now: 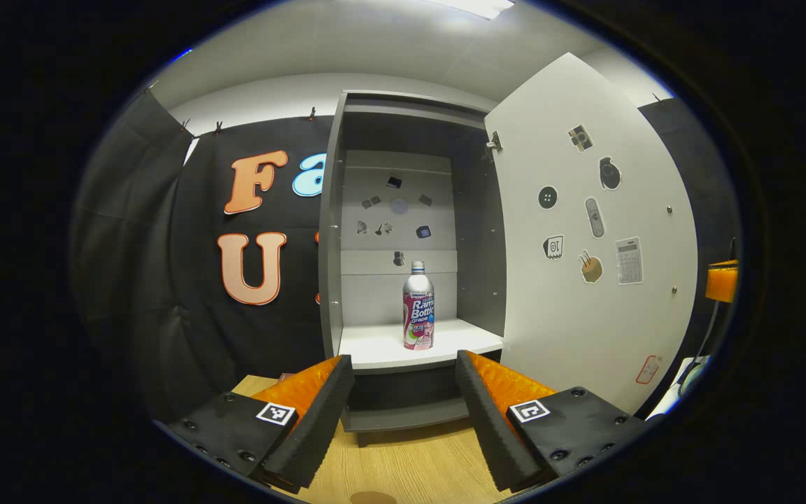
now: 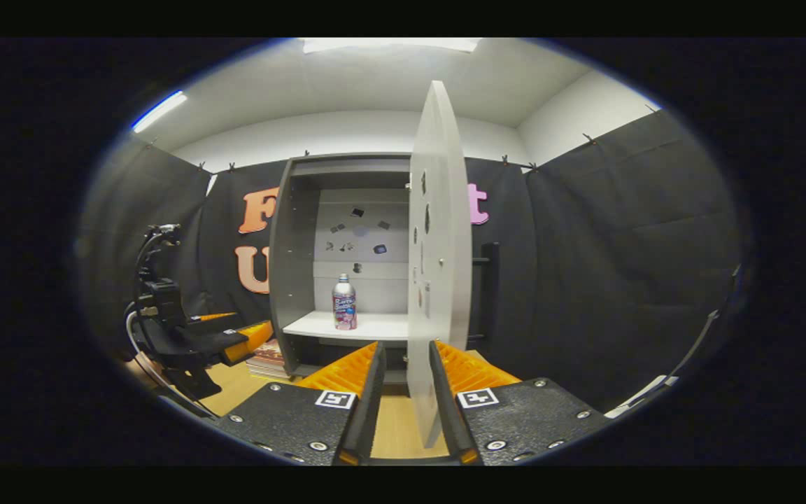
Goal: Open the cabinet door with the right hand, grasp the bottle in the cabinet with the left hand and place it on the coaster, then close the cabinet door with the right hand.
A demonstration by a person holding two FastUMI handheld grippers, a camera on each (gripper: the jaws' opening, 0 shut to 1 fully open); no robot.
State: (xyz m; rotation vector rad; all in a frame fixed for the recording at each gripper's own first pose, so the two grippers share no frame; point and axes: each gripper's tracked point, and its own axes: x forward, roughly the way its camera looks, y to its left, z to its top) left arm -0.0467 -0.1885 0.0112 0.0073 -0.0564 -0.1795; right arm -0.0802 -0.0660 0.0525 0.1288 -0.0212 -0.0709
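A silver bottle (image 1: 418, 306) with a pink label stands upright on the white shelf (image 1: 382, 348) of the grey cabinet (image 1: 331, 231). The white cabinet door (image 1: 585, 245) is swung wide open to the right. My left gripper (image 1: 403, 381) is open in front of and below the shelf, short of the bottle, with nothing between its fingers. In the right gripper view the door (image 2: 438, 231) shows edge-on. My right gripper (image 2: 406, 350) straddles its lower edge, with the right finger (image 2: 455, 367) against the door and a gap beside the left finger. The brown rim of the coaster (image 1: 373, 498) shows at the table's near edge.
The cabinet stands on a wooden table (image 1: 403, 462). A stack of books (image 2: 266, 360) lies left of the cabinet's base. In the right gripper view the left gripper (image 2: 235, 343) and its black handle sit at the left. Black cloth walls surround the booth.
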